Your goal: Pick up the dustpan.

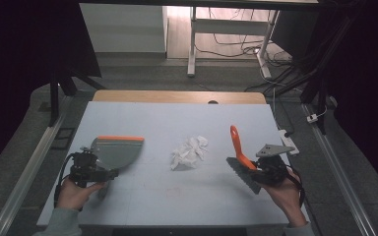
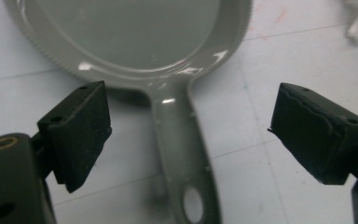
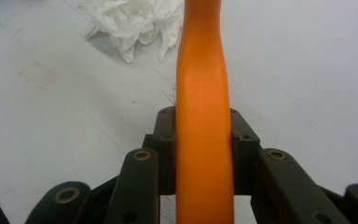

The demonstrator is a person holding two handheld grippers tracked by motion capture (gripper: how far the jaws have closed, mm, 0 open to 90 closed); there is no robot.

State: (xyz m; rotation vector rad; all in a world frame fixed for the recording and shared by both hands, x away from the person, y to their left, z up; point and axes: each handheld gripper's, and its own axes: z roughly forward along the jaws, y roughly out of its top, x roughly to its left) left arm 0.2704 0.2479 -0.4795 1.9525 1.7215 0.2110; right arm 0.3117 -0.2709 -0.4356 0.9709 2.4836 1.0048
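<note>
Pale table: a grey dustpan [image 1: 115, 150] lies near its left edge, its stiff, light plastic handle [image 2: 182, 154] between the left gripper's [image 2: 186, 135] wide-open, untouching jaws, best gripped mid-handle. Near the right edge, the right gripper [image 3: 204, 140] clamps a brush's smooth orange handle [image 3: 203, 93]; crumpled tissue [image 1: 190, 152] sits mid-table.

Two hand-held grippers, both matte black: the left gripper [image 1: 109, 173] trails a black cable looped past the hand, and the right gripper [image 1: 256, 169] carries a grey three-cornered plate on top. Up close, the left's pads [image 2: 81, 133] are blocky, worn at the edges — the right's linkage arms show brass-ringed pivot holes. Pale grey-green sleeve cuffs [image 1: 61, 222] cover both wrists.
</note>
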